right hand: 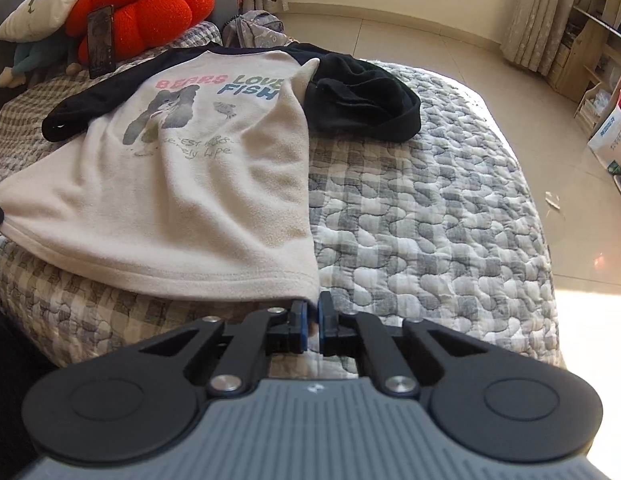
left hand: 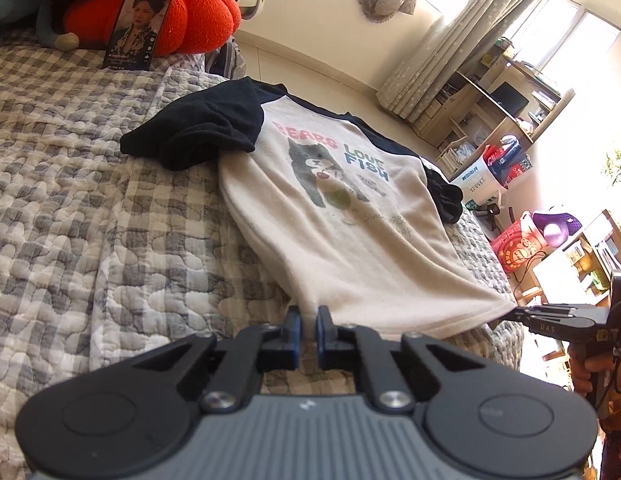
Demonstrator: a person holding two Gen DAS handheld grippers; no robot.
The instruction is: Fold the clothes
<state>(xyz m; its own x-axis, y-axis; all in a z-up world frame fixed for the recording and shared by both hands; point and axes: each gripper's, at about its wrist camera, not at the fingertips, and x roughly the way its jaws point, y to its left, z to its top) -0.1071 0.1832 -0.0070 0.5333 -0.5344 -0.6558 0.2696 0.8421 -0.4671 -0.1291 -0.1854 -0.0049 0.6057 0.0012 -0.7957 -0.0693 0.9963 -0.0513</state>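
Lying face-up across the quilted bed (right hand: 430, 208), centre of both frames: one cream shirt (right hand: 182, 184) with black sleeves, bear print uppermost. Left gripper (left hand: 308, 322): jaws pinching one hem corner. Right gripper (right hand: 313, 314): jaws pinching the opposite hem corner. Holding both corners keeps the hem taut, likely readying a lengthwise fold. Upper left: orange cushion (right hand: 150, 12), unused.

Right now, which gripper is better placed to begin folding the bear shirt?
Neither alone, I judge. The left gripper pinches one hem corner of the shirt and the right gripper pinches the other, so both should lift the hem together toward the collar.
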